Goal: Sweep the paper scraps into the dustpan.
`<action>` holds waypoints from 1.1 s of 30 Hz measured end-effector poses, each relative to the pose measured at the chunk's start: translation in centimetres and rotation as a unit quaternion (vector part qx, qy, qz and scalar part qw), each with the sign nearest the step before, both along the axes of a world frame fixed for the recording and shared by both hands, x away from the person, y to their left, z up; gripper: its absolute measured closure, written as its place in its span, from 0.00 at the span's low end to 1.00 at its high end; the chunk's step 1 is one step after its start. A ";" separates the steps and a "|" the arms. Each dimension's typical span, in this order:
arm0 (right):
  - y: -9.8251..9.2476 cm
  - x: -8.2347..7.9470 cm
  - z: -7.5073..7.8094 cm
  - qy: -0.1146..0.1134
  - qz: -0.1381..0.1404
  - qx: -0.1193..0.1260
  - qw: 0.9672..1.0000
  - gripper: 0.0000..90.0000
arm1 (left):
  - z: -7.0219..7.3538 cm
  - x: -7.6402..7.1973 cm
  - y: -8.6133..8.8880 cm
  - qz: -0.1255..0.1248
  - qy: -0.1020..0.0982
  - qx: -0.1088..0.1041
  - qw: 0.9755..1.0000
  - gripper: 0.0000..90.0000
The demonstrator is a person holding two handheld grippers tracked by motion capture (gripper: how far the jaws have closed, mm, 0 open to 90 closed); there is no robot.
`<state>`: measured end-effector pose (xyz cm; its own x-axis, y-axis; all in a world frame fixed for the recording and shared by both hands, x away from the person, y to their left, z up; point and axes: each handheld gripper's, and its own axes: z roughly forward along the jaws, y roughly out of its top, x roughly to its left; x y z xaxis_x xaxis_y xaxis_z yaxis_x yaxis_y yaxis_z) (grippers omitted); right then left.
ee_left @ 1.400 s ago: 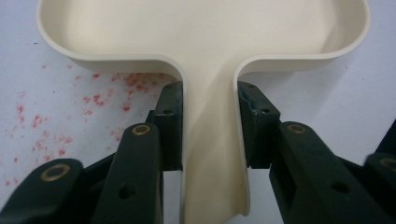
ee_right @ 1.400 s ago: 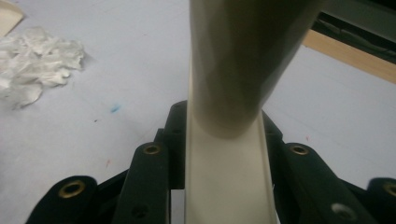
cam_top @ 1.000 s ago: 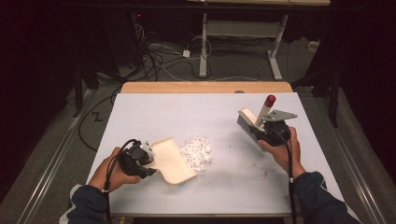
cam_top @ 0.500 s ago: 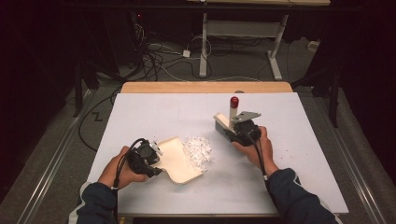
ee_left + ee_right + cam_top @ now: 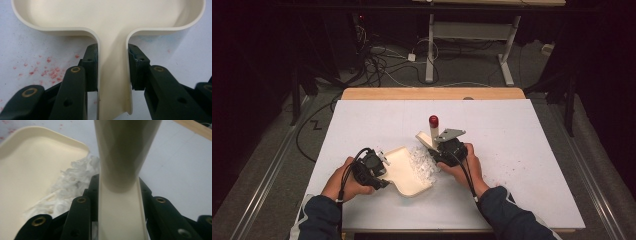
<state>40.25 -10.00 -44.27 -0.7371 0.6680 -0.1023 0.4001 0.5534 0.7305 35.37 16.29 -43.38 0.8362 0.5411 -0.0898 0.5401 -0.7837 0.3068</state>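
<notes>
Right claw [image 5: 438, 152] beside paper scraps [image 5: 422, 162]

Right gripper [image 5: 438, 152]: came in from the right, now just beside the white paper scraps [image 5: 422, 162].
Cream brush with red-tipped handle [image 5: 432, 131]: moved along, now touching the scraps.

Dark navy sleeves [image 5: 512, 212] with a pale stripe; black grippers with brass-ringed screws [image 5: 75, 69], black cables [image 5: 347, 172], a grey three-cornered plate [image 5: 450, 134].

cream dustpan [image 5: 409, 172], white paper scraps [image 5: 423, 162], red-tipped brush [image 5: 433, 131]
</notes>
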 end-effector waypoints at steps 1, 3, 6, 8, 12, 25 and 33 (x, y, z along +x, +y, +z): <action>0.0 0.0 0.0 0.000 0.000 0.000 1.000 0.75 | 0.0 0.0 0.0 0.000 0.000 0.000 1.000 0.70; 0.2 -0.2 0.1 0.001 0.006 0.001 1.000 0.75 | 0.0 0.0 -0.1 0.000 0.001 -0.001 1.000 0.70; 0.7 -0.8 0.1 0.006 0.016 0.010 1.000 0.75 | 0.0 0.1 -0.4 -0.001 0.002 -0.002 1.000 0.70; 0.9 -1.0 0.1 0.010 0.023 0.015 1.000 0.75 | -0.1 0.2 -0.5 -0.002 0.002 -0.002 1.000 0.70; 1.2 -1.3 0.1 0.005 0.039 0.014 0.999 0.75 | -0.1 0.3 -0.8 -0.002 0.002 -0.003 1.000 0.70; 2.8 -2.3 0.6 0.014 0.078 0.039 0.996 0.75 | -0.2 0.6 -1.4 0.001 0.001 -0.004 1.000 0.70; 2.5 -2.5 1.5 0.009 0.085 0.052 0.995 0.75 | -0.4 0.6 -1.4 0.001 0.003 -0.001 1.000 0.70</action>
<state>37.70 -7.46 -42.74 -0.8419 0.5391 -0.0240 0.3207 0.5355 0.7813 35.97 14.87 -43.83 0.8348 0.5419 -0.0970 0.5432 -0.7822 0.3052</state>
